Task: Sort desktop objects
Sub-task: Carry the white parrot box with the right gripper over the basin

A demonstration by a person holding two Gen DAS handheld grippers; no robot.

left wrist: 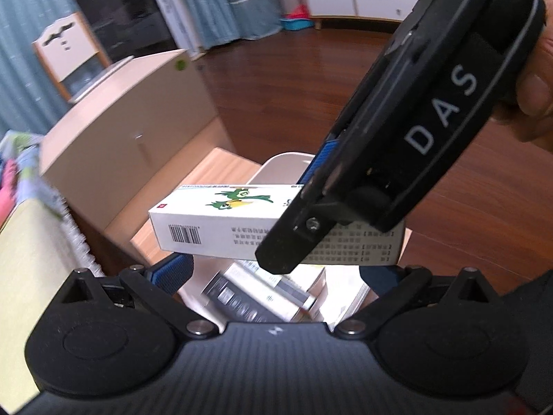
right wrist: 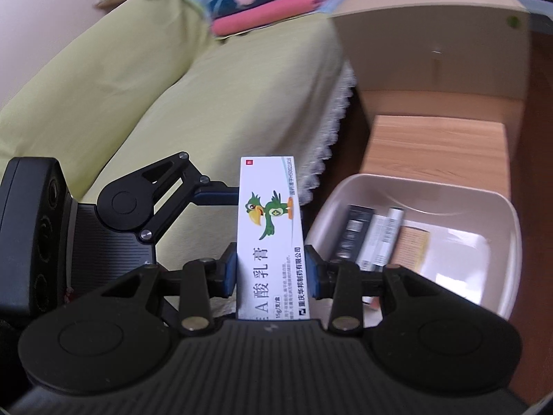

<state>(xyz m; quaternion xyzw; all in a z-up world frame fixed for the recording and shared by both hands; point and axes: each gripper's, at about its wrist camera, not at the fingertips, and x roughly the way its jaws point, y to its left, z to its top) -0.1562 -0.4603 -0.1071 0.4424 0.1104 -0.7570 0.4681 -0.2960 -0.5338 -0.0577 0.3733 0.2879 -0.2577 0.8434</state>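
Note:
A white ointment box (right wrist: 269, 228) printed with a green parrot stands upright between the blue pads of my right gripper (right wrist: 271, 273), which is shut on it. The left wrist view shows this box (left wrist: 214, 221) lying crosswise, held by my right gripper (left wrist: 304, 207) coming in from the upper right. My left gripper (left wrist: 276, 269) is open, its fingertips just under the box. One of its fingers (right wrist: 214, 197) reaches the box's far side. Below sits a beige tray (right wrist: 511, 242), also seen from the left wrist (left wrist: 287, 159), holding several boxes, among them a dark box (right wrist: 356, 231).
The tray rests on a light wooden stand (right wrist: 439, 145) in front of a pale cabinet (right wrist: 432, 45). A yellow-green covered bed (right wrist: 172, 103) with folded clothes (right wrist: 276, 0) lies to the left. Dark wooden floor (left wrist: 311, 86) is beyond. A person's hand (left wrist: 539, 97) holds the right gripper.

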